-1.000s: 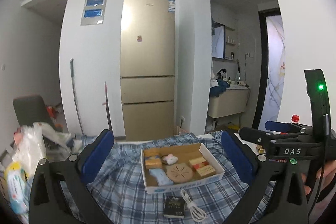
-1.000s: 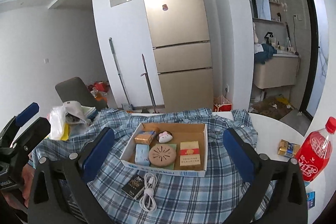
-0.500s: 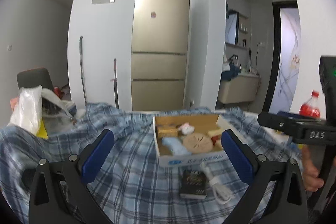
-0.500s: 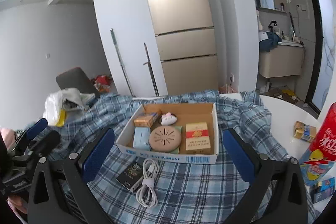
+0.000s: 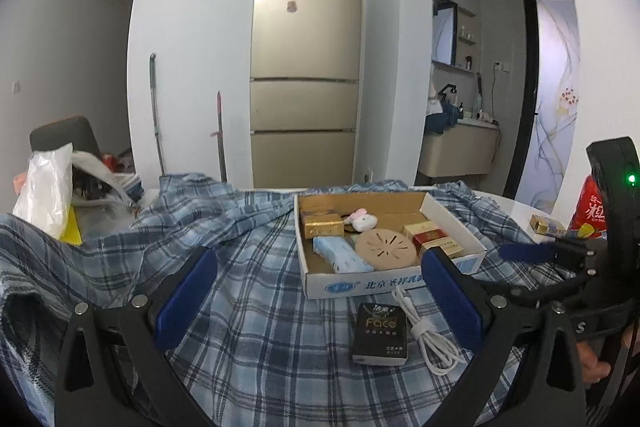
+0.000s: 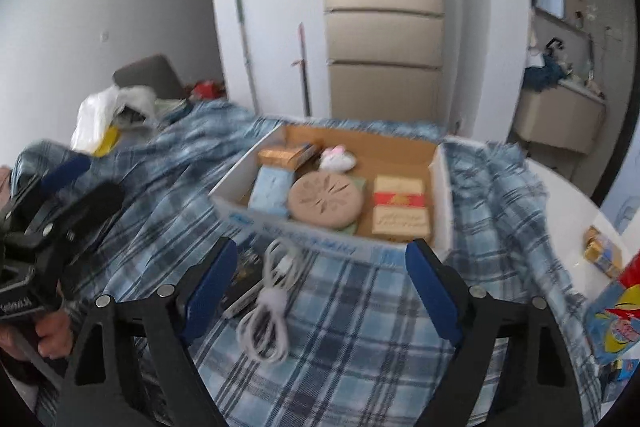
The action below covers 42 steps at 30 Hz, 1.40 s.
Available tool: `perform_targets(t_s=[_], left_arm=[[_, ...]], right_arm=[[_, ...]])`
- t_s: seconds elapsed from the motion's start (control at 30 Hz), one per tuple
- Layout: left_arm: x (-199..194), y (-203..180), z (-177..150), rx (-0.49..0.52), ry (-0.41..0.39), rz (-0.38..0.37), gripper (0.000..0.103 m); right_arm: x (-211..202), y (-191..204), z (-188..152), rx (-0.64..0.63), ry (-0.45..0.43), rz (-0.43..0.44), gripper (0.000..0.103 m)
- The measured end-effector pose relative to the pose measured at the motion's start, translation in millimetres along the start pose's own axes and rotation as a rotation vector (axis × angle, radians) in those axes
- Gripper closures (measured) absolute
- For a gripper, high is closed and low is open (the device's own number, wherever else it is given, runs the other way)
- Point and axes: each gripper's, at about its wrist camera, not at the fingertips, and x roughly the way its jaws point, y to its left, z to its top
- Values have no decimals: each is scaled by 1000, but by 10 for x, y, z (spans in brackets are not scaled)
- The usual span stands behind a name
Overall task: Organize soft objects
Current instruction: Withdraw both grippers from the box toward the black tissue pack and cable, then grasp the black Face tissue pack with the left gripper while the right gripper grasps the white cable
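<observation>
**Both grippers low over the plaid shirt, nothing yet held**

Here the left hand-held gripper (image 5: 320,291) hangs with its blue pads spread wide and nothing between them, low over the blue plaid shirt (image 5: 248,311) that lies rumpled across the counter (image 6: 560,195). The right hand-held gripper (image 6: 316,287) has just been narrowing its jaws, yet they stand well apart and grip nothing; only the coiled white cable (image 6: 268,307) and shirt cloth show in the gap.

A shallow cardboard box (image 5: 400,283) sits on top of the shirt, holding a blue tissue pack (image 5: 344,257), a small plush toy (image 5: 362,221), a round tan disc (image 5: 386,251) and some cartons. Just in front of the box lie the cable and a black tissue pack (image 5: 380,333).

The main risk, as I judge it, is the shirt: it bears the box, so any pull on the cloth would likely drag or tip the box and spill what is inside. The right view is blurred, so a hasty closing could catch the cable or a fold of shirt along with the black pack. The red bottle (image 5: 592,211) near the counter's edge could be knocked by a wide swing.
</observation>
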Motion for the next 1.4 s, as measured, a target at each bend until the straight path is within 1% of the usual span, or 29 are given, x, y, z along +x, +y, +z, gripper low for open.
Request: perform_targets(t_s=[0.07, 0.17, 0.2, 0.27, 0.33, 0.4, 0.47, 0.5, 0.53, 0.57, 0.6, 0.63, 0.67, 0.73, 0.77, 0.8, 0.83, 0.87, 0.93, 1.03, 1.07, 1.13, 1.17, 1.23, 1.33, 1.4], left_arm=[[14, 17, -1, -9, 14, -13, 2], [29, 23, -7, -14, 25, -15, 9], [36, 23, -10, -13, 30, -21, 12], [58, 22, -16, -10, 41, -33, 20], [93, 20, -18, -2, 66, -46, 42], [120, 31, -29, -6, 85, -52, 45], [141, 41, -31, -12, 94, -46, 45], [144, 46, -32, -16, 97, -46, 45], [148, 52, -35, -19, 99, -46, 46], [152, 53, -39, -19, 102, -49, 47], [158, 49, -41, -18, 108, -54, 54], [182, 34, -47, -11, 123, -66, 58], [198, 21, -53, -4, 132, -72, 59], [216, -2, -59, 6, 140, -77, 59], [212, -4, -60, 7, 138, -79, 59], [207, 0, -62, 7, 137, -81, 59], [202, 5, -64, 5, 136, -84, 59], [205, 7, -66, 4, 139, -89, 59], [215, 0, -71, 7, 147, -95, 58], [240, -40, -82, 26, 161, -108, 56], [247, -65, -88, 37, 164, -109, 53], [260, -100, -95, 54, 169, -112, 33], [261, -115, -99, 61, 169, -110, 29], [259, -126, -106, 68, 164, -88, 15], [285, -120, -114, 69, 175, -95, 15], [320, -134, -123, 76, 194, -113, 15]], right_arm=[[62, -4, -16, 24, 44, 32, 18], [138, 3, -22, 38, 99, 39, 21], [166, 14, -26, 41, 116, 43, 25], [248, 41, -27, 44, 154, 61, 28], [335, 78, -35, 49, 190, 69, 30], [437, 118, -43, 46, 231, 60, 32], [504, 143, -63, 50, 244, 47, 36], [535, 156, -73, 40, 253, 39, 39], [566, 167, -83, 26, 262, 30, 45], [593, 172, -91, 17, 268, 22, 48], [616, 171, -105, 13, 273, 16, 53], [641, 171, -123, 13, 279, 17, 56], [667, 174, -141, 13, 286, 21, 57], [723, 192, -185, 8, 306, 26, 68], [739, 203, -196, 3, 313, 33, 71], [730, 213, -201, -3, 308, 37, 74], [712, 221, -193, -8, 300, 36, 79], [689, 222, -187, -13, 294, 32, 81], [641, 208, -181, -17, 292, 22, 81], [531, 153, -168, -10, 291, 33, 81], [490, 125, -161, -4, 287, 38, 81], [384, 60, -140, 0, 266, 38, 81], [330, 27, -131, 1, 255, 32, 81], [212, -53, -117, 8, 227, 30, 81], [89, -166, -119, 25, 188, 20, 81], [38, -217, -133, 27, 148, 2, 81]])
